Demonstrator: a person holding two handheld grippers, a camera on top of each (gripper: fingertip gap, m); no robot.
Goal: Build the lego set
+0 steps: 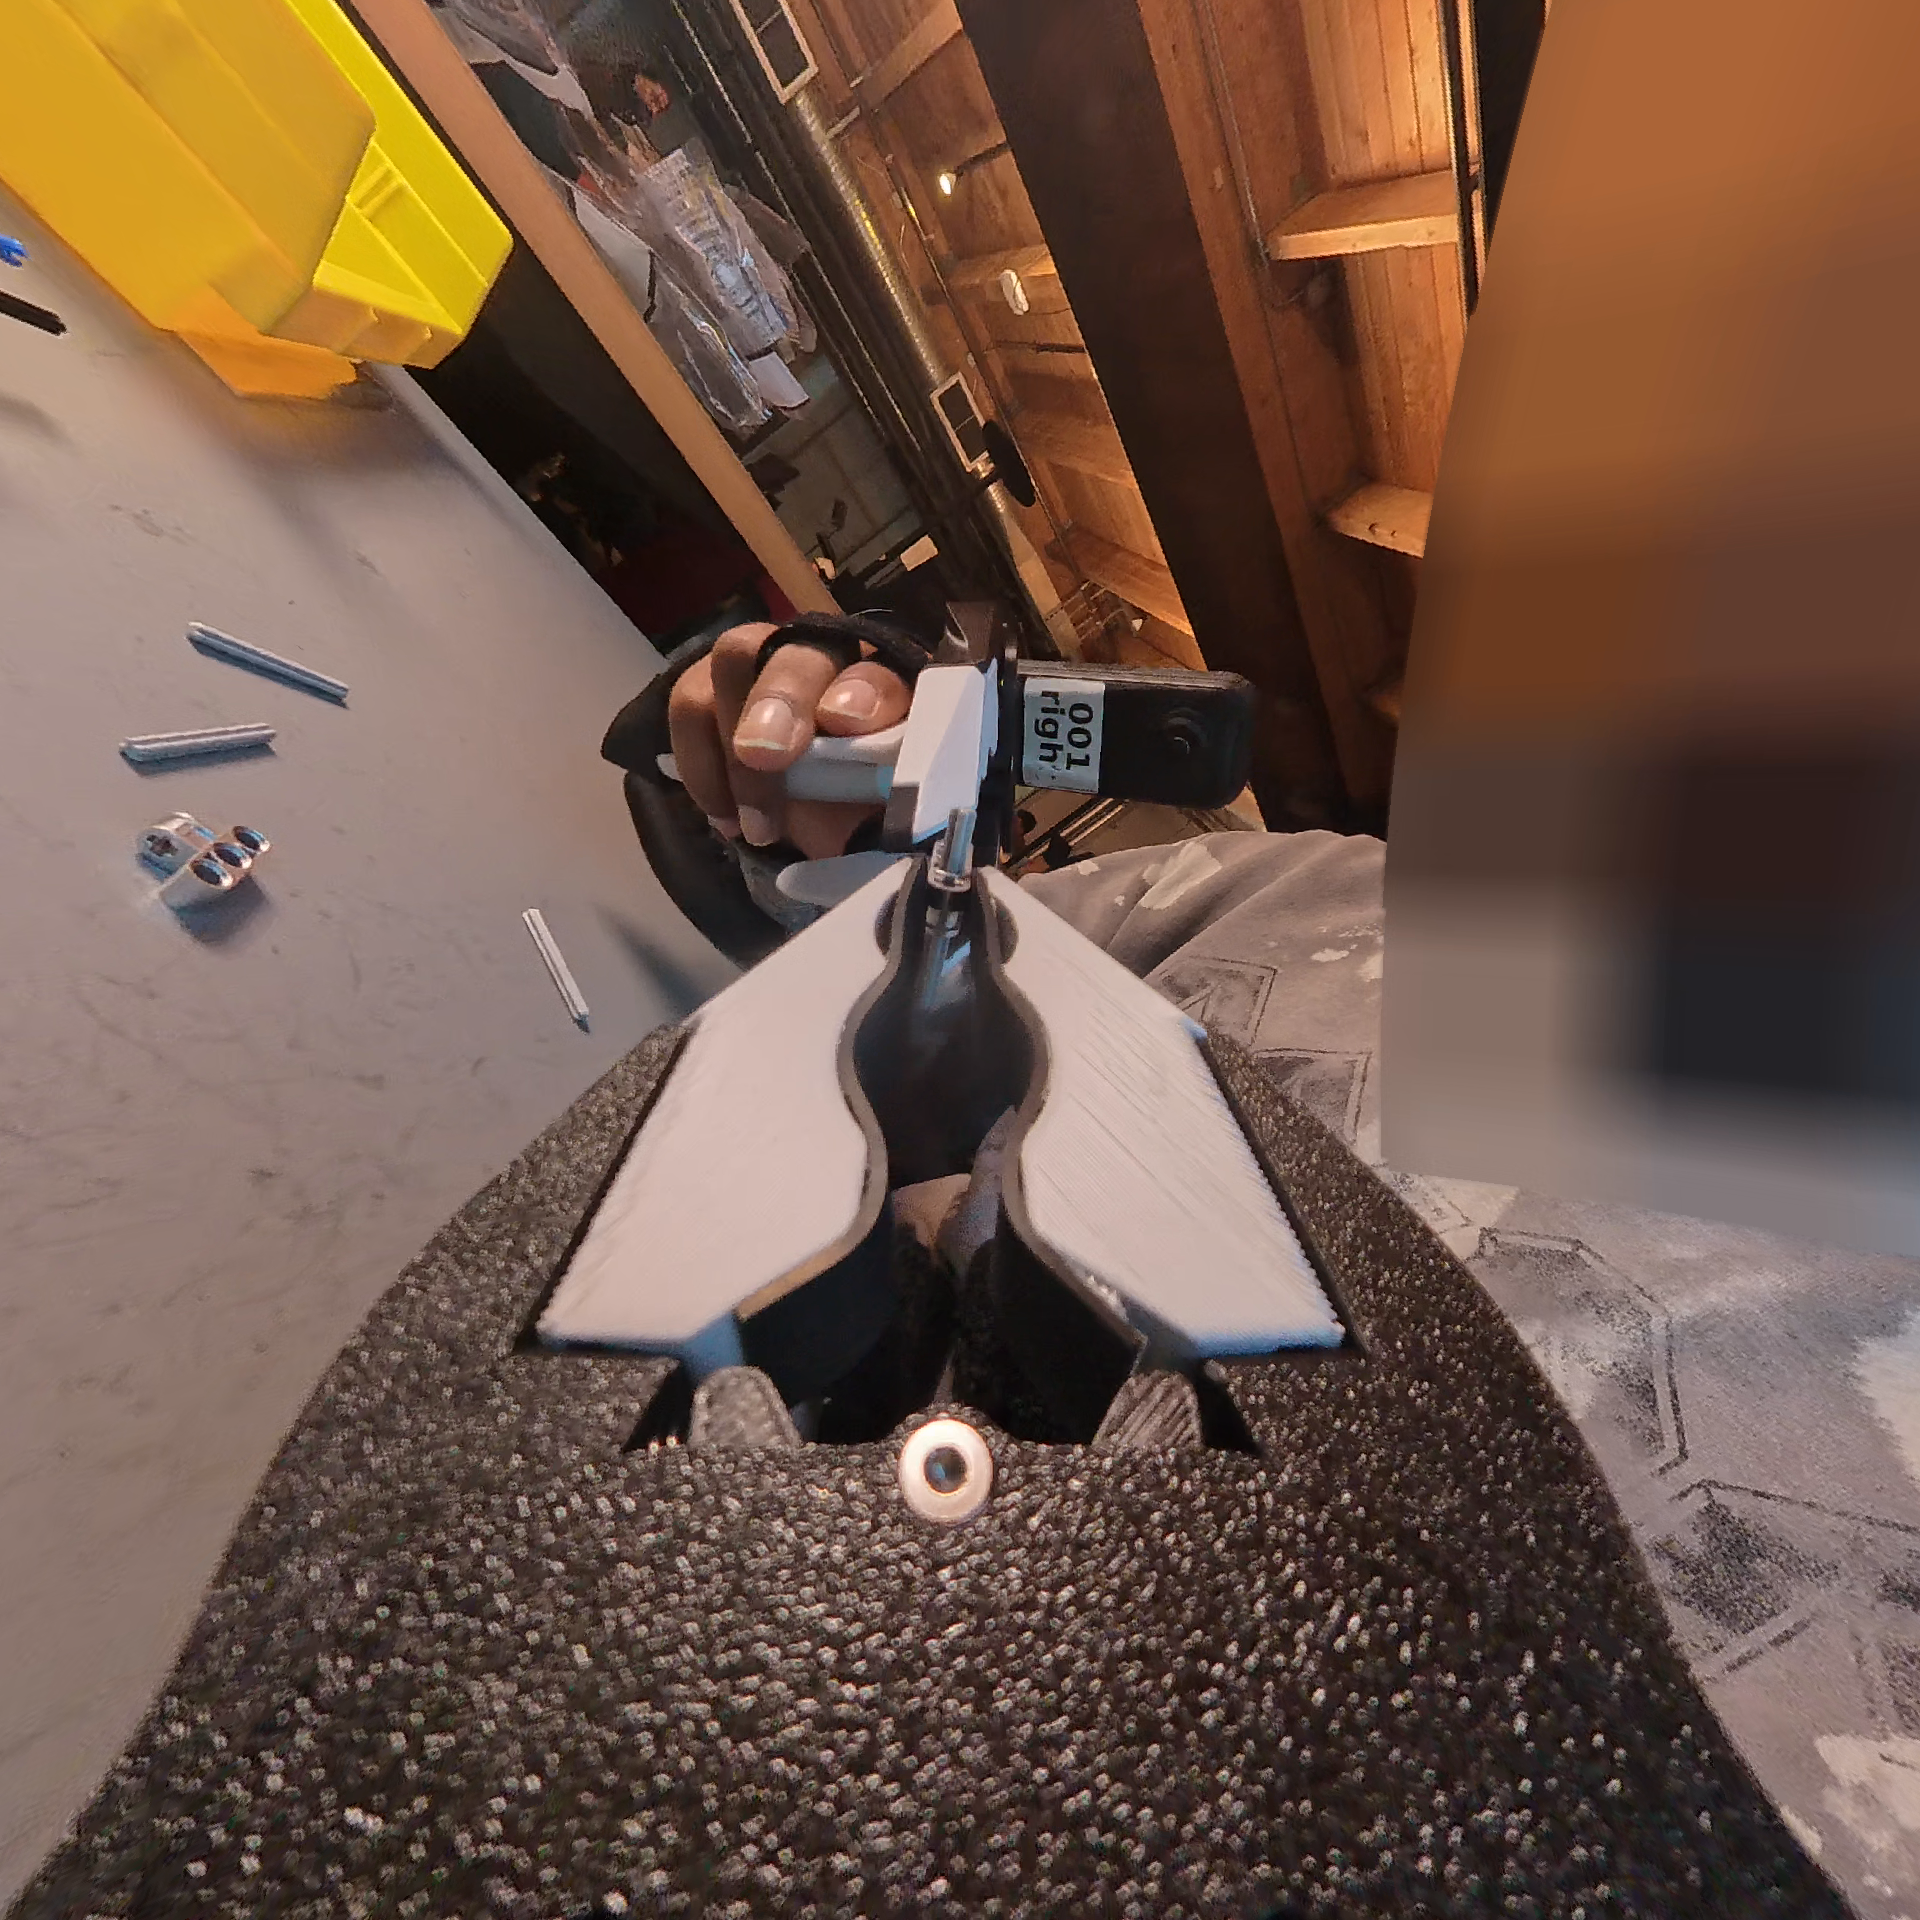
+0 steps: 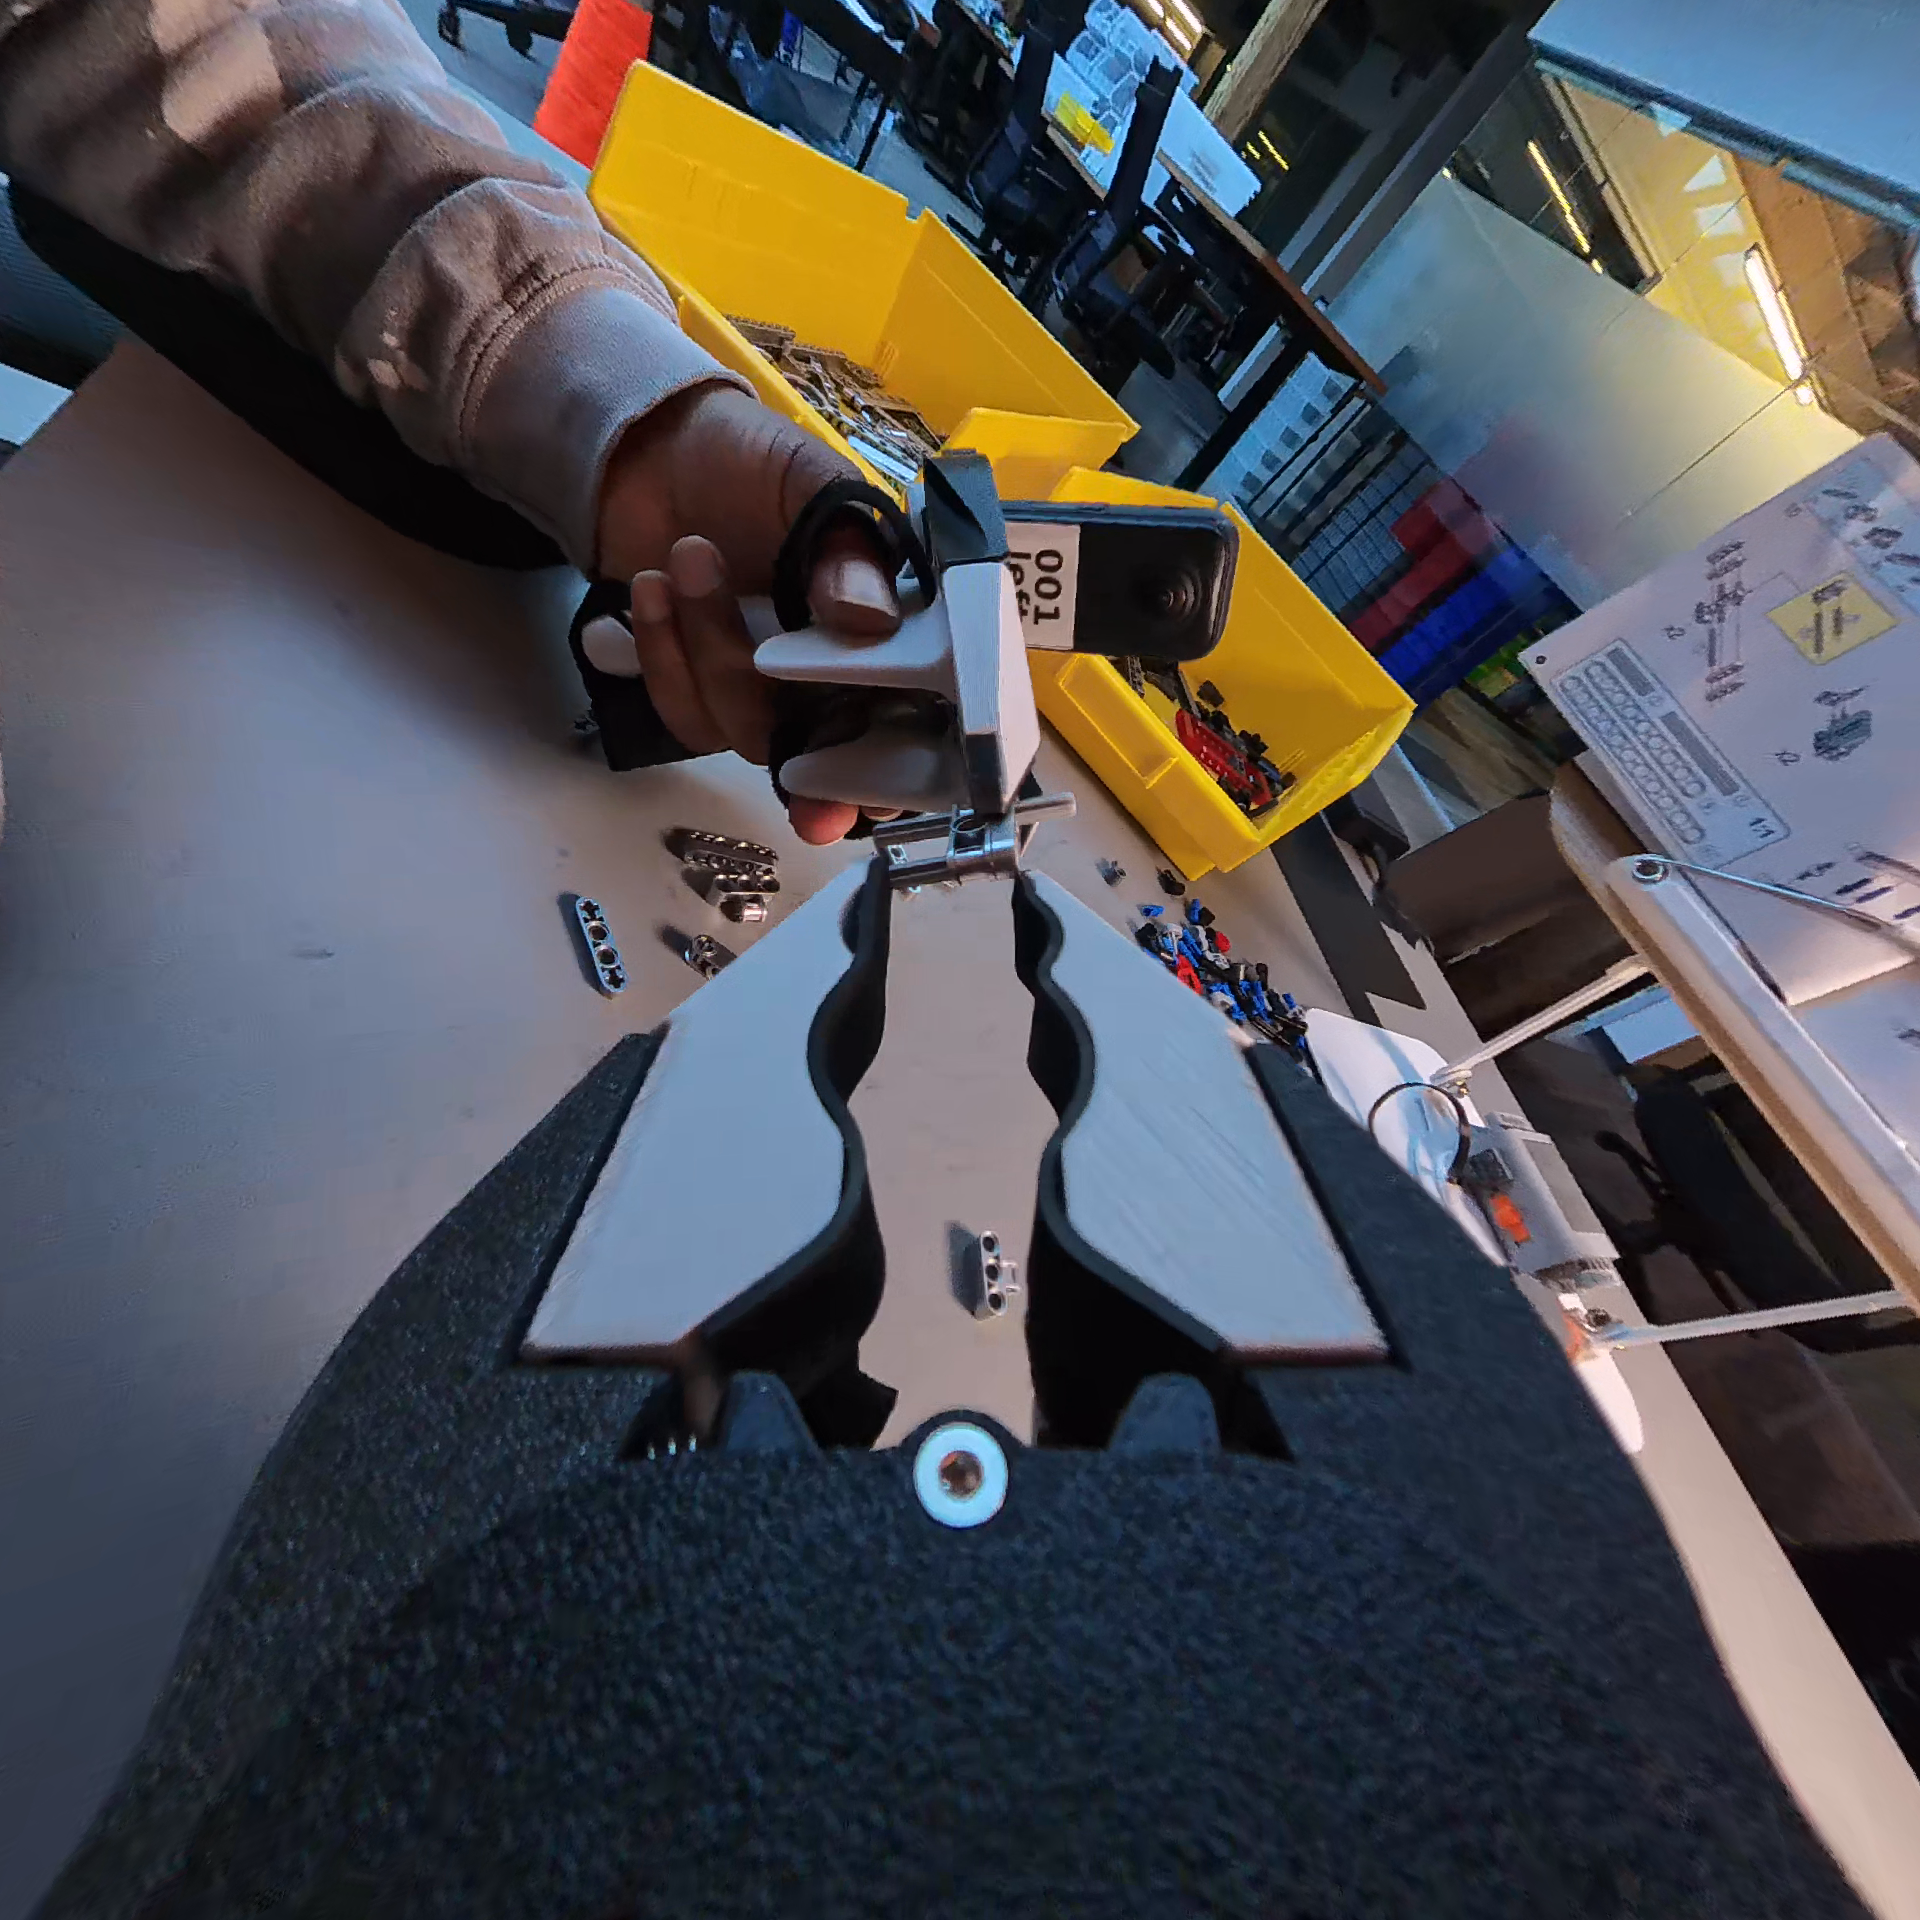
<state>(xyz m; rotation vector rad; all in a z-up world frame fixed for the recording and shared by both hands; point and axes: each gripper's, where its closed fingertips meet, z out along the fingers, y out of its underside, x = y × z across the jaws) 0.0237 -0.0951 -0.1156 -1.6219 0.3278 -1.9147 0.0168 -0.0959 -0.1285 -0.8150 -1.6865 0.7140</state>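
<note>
Both of your tongs meet over the table [image 2: 260,831] on one small grey assembly [image 2: 956,844] of building-toy parts. Your left gripper [image 1: 943,894] has its fingers drawn nearly together, pinching a thin grey axle piece [image 1: 951,857] at the tips. Your right gripper [image 2: 951,883] has its fingers set wider, and their tips close on the two ends of the assembly's crosswise bar. Each gripper shows in the other's view, held in a hand [image 2: 717,623] with black finger loops, a small black camera mounted on top. Below the assembly, between the right gripper's fingers, a grey connector [image 2: 989,1273] lies on the table. To the left of it sit several grey beams [image 2: 727,868] and a short flat beam [image 2: 601,943]; to the right, a scatter of blue, black and red pins [image 2: 1216,966]. Farther off stand two yellow bins [image 2: 831,260] holding parts, and at the right edge an instruction sheet [image 2: 1756,675] leans on a stand. In the left wrist view, loose grey axles [image 1: 265,660] lie on the table.
</note>
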